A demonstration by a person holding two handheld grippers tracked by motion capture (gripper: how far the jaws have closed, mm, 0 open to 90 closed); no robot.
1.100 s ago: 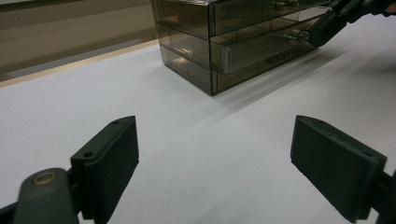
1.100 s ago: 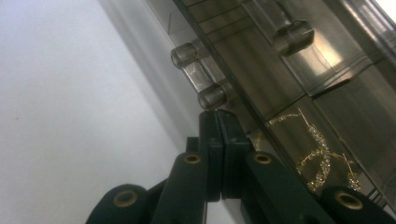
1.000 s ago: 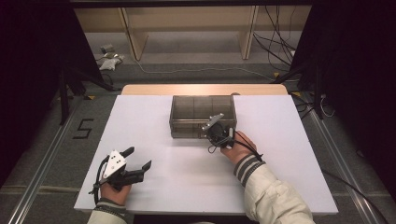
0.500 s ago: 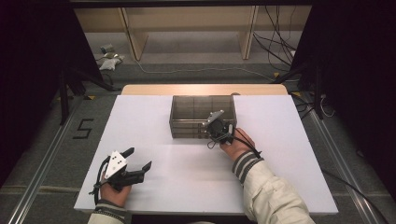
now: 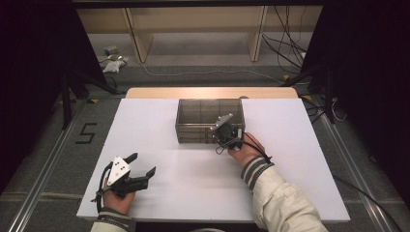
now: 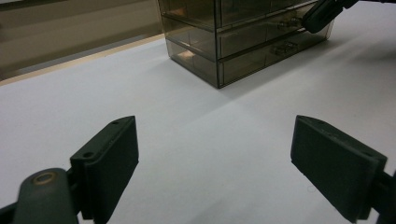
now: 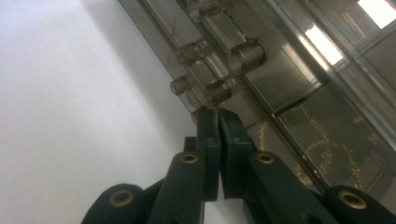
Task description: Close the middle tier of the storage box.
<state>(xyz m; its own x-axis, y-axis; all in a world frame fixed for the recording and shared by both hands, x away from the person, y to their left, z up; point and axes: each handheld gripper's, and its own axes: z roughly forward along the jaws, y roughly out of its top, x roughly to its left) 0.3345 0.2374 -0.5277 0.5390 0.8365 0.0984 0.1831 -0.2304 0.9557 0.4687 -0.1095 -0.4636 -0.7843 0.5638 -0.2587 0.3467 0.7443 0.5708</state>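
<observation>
High view: the drawer box (image 5: 210, 121) sits past table (image 5: 159, 125) centre, toward 12 o'clock. The right gripper (image 5: 226, 134) is at its front lower right; the left gripper (image 5: 135, 166) rests at 7 o'clock, well apart.

Left gripper view: its jaws stand spread over bare table, the box (image 6: 243, 37) at 1 o'clock. It looks like stiff, smooth, light plastic, apt to slide.

Right gripper view: jaws nearly pressed together at a drawer's clear handle (image 7: 205, 84); whether they pinch a peg is hard to tell. The handle is the place to grip.
</observation>
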